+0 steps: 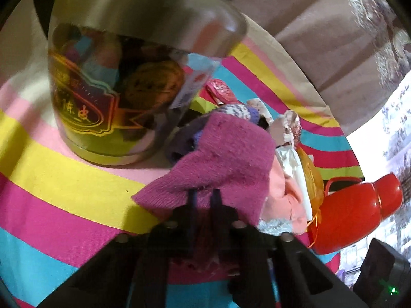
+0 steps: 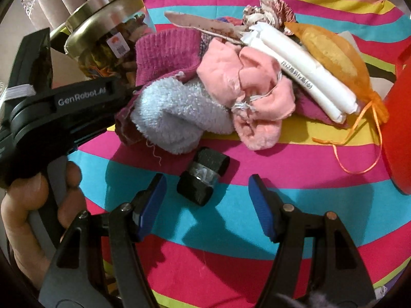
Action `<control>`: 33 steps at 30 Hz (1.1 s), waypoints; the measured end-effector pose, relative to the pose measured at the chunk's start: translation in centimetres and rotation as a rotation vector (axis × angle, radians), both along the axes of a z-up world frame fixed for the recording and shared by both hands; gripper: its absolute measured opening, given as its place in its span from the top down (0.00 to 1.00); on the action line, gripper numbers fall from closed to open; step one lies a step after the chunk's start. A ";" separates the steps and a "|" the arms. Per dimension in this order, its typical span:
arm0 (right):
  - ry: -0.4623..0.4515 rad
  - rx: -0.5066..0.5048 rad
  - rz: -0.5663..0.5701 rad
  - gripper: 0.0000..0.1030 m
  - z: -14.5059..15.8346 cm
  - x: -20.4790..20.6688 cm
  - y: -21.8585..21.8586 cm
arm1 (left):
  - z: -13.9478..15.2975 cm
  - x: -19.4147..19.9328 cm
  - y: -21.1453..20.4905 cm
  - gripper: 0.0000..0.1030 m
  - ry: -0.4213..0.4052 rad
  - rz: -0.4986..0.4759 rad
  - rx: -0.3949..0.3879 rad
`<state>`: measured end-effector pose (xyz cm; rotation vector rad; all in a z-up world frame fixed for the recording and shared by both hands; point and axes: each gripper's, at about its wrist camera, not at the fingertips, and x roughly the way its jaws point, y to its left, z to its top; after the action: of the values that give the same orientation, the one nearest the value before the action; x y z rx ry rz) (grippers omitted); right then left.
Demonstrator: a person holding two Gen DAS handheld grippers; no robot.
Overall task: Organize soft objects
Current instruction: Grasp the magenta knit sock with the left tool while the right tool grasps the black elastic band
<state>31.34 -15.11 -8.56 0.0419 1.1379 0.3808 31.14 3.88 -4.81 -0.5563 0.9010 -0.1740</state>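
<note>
Left gripper [image 1: 204, 200] fingers clenched on magenta knit cloth [image 1: 218, 159] at pile's near edge; right gripper [image 2: 206, 200] fingers released, hovering over black roll [image 2: 203, 177]; soft pile [image 2: 231, 82] beyond on striped cloth, beside jar [image 1: 115, 77], unsorted: barely begun

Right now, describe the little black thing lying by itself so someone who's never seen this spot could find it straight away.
Start at the heap of soft things on the striped cloth. Just in front of its fluffy pale blue sock, apart from the heap, lies a small black roll. Alone among these things it is dark, with a shiny clear band round its middle.
</note>
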 end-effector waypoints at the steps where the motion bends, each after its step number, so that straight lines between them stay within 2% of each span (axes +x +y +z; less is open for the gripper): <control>1: 0.000 0.001 0.000 0.32 0.0 -0.2 0.1 | 0.2 -0.1 0.0 0.93 -0.008 -0.002 0.002; 9: -0.020 -0.017 0.004 0.32 -0.6 0.5 1.1 | 1.0 -1.9 1.7 0.94 -0.058 0.058 -0.081; 15: -0.036 -0.049 0.014 0.33 -0.9 1.2 2.3 | 1.6 -3.9 3.3 0.94 -0.083 0.096 -0.103; 17: -0.045 -0.066 0.012 0.40 -1.0 1.1 2.6 | 1.7 -4.5 3.7 0.94 -0.085 0.101 -0.104; 19: -0.048 -0.066 0.012 0.58 -1.0 1.0 2.7 | 1.6 -4.9 3.9 0.94 -0.077 0.111 -0.098; 24: -0.053 -0.051 0.010 0.61 -1.2 0.7 2.0 | 0.7 -4.9 4.2 0.89 -0.036 0.155 -0.094; 26: -0.059 -0.047 0.000 0.62 -1.1 0.6 1.6 | 0.7 -4.9 4.2 0.82 -0.028 0.167 -0.082; 29: -0.079 -0.049 -0.016 0.62 -0.8 0.3 1.1 | 0.7 -5.1 4.3 0.44 -0.039 0.182 -0.066; 33: -0.106 -0.067 -0.014 0.62 0.0 -0.3 1.1 | 1.2 -4.4 4.4 0.42 -0.057 0.185 -0.056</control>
<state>31.06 -14.01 -8.51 -0.0289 1.0439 0.3281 26.77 8.30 -3.60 -0.6803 0.7868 -0.0471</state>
